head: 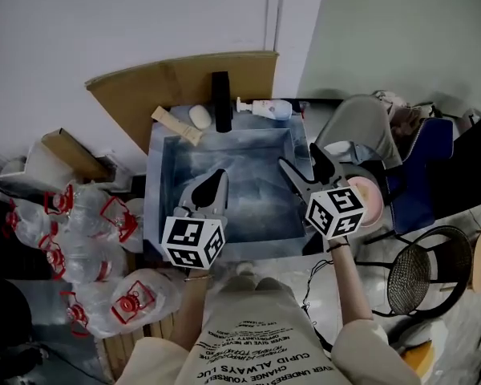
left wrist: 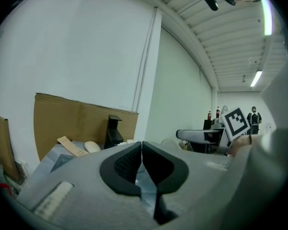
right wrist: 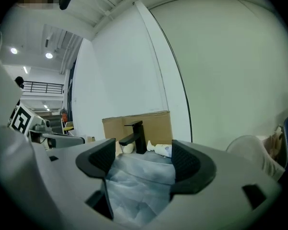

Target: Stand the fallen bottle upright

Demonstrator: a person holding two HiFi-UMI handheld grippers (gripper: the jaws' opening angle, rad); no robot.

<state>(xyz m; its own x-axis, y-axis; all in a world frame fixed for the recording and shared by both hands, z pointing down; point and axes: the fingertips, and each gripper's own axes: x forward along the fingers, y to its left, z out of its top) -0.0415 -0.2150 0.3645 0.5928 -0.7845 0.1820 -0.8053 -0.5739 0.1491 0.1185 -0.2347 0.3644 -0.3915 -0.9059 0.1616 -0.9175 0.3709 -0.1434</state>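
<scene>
Up on the sink ledge, ahead of the right gripper, the bottle lies untouched on its side; that gripper's jaws are spread and empty, the left gripper is pressed together, so a forward reach looks next.

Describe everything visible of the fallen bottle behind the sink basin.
The bottle is a white pump dispenser with a pale bluish label, plastic by its look. It lies on its side on the back ledge of the sink, right of the black faucet, pump head pointing toward it. Only the ledge seems to touch it.
</scene>
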